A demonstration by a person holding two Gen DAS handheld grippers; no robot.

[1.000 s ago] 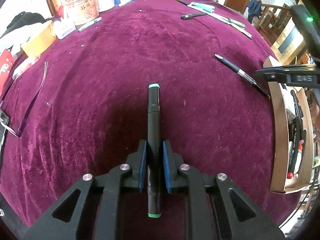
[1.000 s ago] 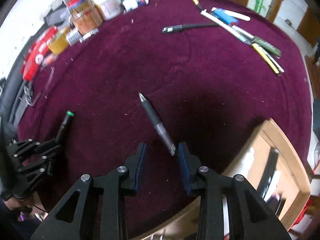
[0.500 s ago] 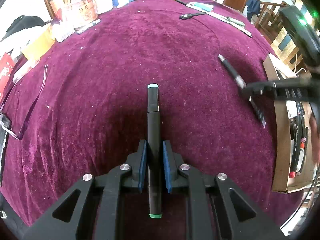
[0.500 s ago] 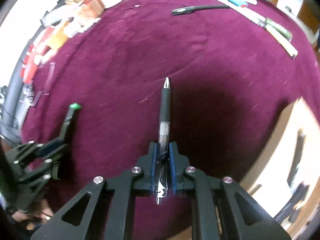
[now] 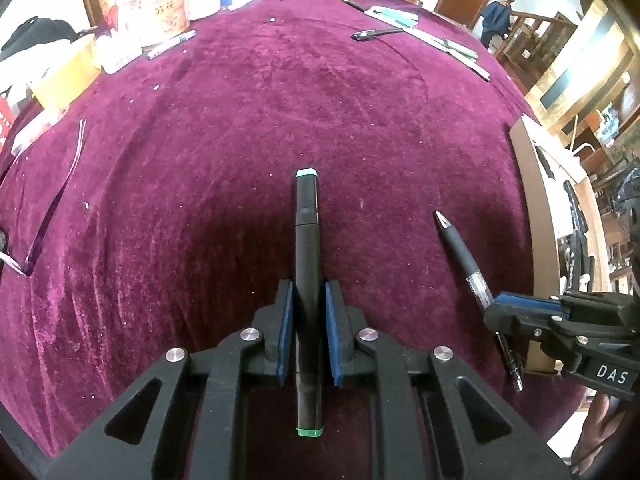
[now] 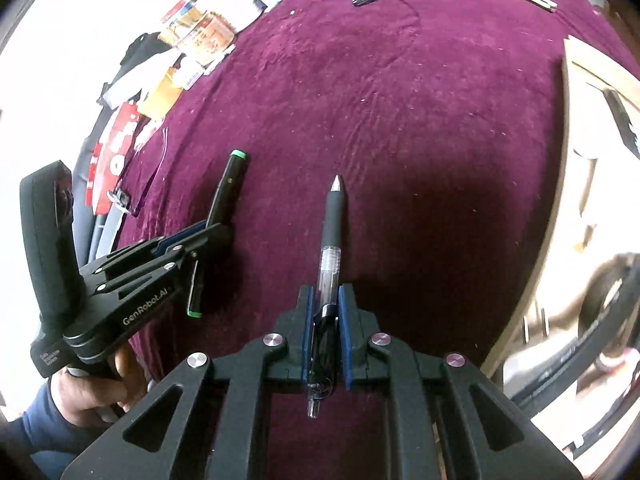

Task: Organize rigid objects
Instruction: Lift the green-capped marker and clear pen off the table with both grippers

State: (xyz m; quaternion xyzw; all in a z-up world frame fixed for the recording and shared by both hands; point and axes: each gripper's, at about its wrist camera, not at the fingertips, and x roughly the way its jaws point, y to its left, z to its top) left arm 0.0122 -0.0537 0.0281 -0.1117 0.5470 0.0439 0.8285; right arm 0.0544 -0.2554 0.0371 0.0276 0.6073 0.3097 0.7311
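My left gripper is shut on a black marker with green ends, held above the purple cloth; it also shows in the right wrist view. My right gripper is shut on a black-grip ballpoint pen with a clear barrel, tip pointing forward. In the left wrist view the pen and the right gripper sit at the right. In the right wrist view the left gripper is at the left. A wooden tray with pens stands at the right; it also shows in the right wrist view.
Several pens lie at the far side of the purple cloth, with a black pen among them. Jars, boxes and packets crowd the far left edge. Glasses lie at the left.
My right gripper closed on the ballpoint pen, lifted it and swung toward the left gripper. The left gripper kept hold of the marker and barely moved.
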